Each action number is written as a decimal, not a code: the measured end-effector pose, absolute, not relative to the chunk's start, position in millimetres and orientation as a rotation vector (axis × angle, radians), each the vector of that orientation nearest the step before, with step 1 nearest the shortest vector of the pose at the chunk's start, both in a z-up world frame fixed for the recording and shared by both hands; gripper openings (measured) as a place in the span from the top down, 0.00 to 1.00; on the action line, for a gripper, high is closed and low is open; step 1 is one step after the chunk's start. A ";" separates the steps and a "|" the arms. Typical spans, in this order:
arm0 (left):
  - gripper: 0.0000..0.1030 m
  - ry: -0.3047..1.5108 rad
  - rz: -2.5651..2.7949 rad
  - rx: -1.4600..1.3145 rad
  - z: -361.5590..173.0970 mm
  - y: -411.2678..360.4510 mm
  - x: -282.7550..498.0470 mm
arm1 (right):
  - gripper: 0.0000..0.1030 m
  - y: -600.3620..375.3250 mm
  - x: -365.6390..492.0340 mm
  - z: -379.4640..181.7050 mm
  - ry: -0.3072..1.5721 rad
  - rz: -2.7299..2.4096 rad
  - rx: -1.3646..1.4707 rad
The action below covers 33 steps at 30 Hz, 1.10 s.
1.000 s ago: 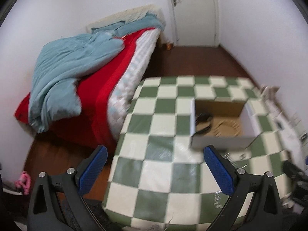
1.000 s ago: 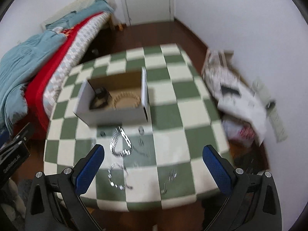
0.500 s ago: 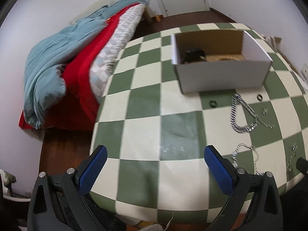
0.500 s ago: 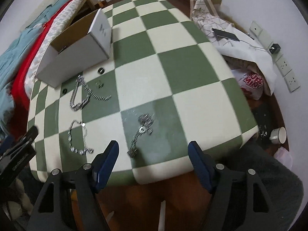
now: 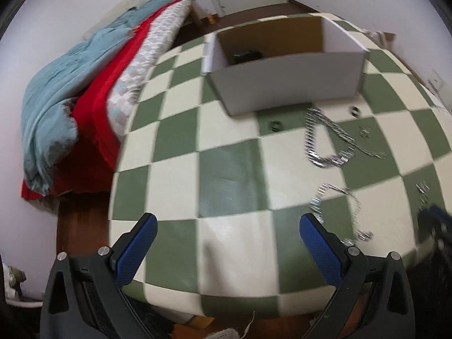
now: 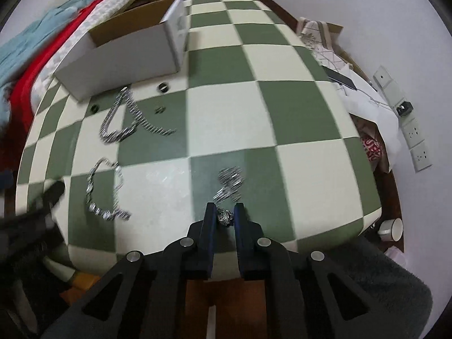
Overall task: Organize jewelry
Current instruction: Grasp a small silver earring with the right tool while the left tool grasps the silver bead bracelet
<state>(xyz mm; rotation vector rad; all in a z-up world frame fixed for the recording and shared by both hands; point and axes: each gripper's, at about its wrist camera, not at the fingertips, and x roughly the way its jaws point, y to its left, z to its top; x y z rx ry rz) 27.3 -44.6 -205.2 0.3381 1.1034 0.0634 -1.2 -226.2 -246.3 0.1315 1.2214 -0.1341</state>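
1. while the right gripper (image 6: pixel 224 215) pinches the near end of a small shiny chain (image 6: pixel 229 182), most of the jewelry lies loose on the checkered table (image 6: pixel 231 107) - so the job looks like it is only partly done.
2. the right jaws are close together, with just a thin gap, and the sparkly end of that chain sits between them. the rest of the chain lies on the table near its front edge.
3. the left gripper (image 5: pixel 226 240) has its jaws wide apart and holds nothing. it hangs over the near part of the table.
4. the white box (image 5: pixel 288 76) stands at the far side of the table. something dark (image 5: pixel 247 55) is already inside it, so i think a piece or two is put away. i cannot tell what else is in there.
5. what is left out - a thick silver chain (image 6: pixel 121 121) just in front of the box, a bracelet (image 6: pixel 104 192) nearer the front edge, and little rings (image 6: pixel 163 87) close to the box wall.
6. i think the pinched chain goes into the box next, and then the other pieces one by one. the pictures are blurry, so tiny bits are hard to count.
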 end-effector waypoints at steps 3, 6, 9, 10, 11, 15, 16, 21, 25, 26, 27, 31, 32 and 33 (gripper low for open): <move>0.00 1.122 -0.010 0.335 -208.3 -62.0 18.9 | 0.87 -244.3 3.7 -245.5 1.215 -0.167 0.163; 0.01 1.131 -0.082 0.339 -211.8 -81.5 12.8 | 0.87 -259.1 7.4 -244.8 1.215 -0.185 0.182; 0.01 1.144 -0.141 0.364 -218.6 -100.0 8.4 | 0.87 -268.8 8.1 -244.6 1.218 -0.197 0.201; 0.04 1.149 -0.157 0.372 -221.0 -105.2 7.2 | 0.87 -270.3 7.9 -244.6 1.218 -0.199 0.204; 0.07 1.155 -0.170 0.380 -224.0 -109.5 6.6 | 0.87 -271.6 7.5 -244.5 1.217 -0.200 0.208; 0.22 1.146 -0.226 0.399 -227.6 -124.6 2.2 | 0.87 -273.0 8.1 -244.5 1.216 -0.202 0.216; 0.32 1.136 -0.240 0.397 -226.1 -126.5 0.6 | 0.87 -273.2 8.9 -245.2 1.217 -0.202 0.216; 0.93 1.149 -0.341 0.359 -223.3 -136.1 -5.4 | 0.87 -274.6 9.1 -245.3 1.220 -0.201 0.225; 1.00 1.143 -0.353 0.390 -223.1 -143.2 -11.4 | 0.87 -276.7 8.3 -242.9 1.213 -0.202 0.235; 1.00 1.144 -0.354 0.386 -222.9 -140.3 -10.3 | 0.87 -277.9 7.7 -241.2 1.207 -0.201 0.242; 1.00 1.148 -0.354 0.380 -222.6 -137.8 -9.7 | 0.87 -279.3 7.3 -239.1 1.202 -0.200 0.250; 1.00 1.145 -0.348 0.362 -217.2 -130.5 -3.0 | 0.87 -283.2 7.7 -228.6 1.180 -0.184 0.277; 1.00 1.142 -0.348 0.353 -214.1 -128.7 -1.6 | 0.87 -283.3 8.3 -224.4 1.172 -0.179 0.282; 1.00 1.139 -0.348 0.338 -208.9 -125.6 -0.4 | 0.87 -283.3 8.9 -220.7 1.165 -0.173 0.287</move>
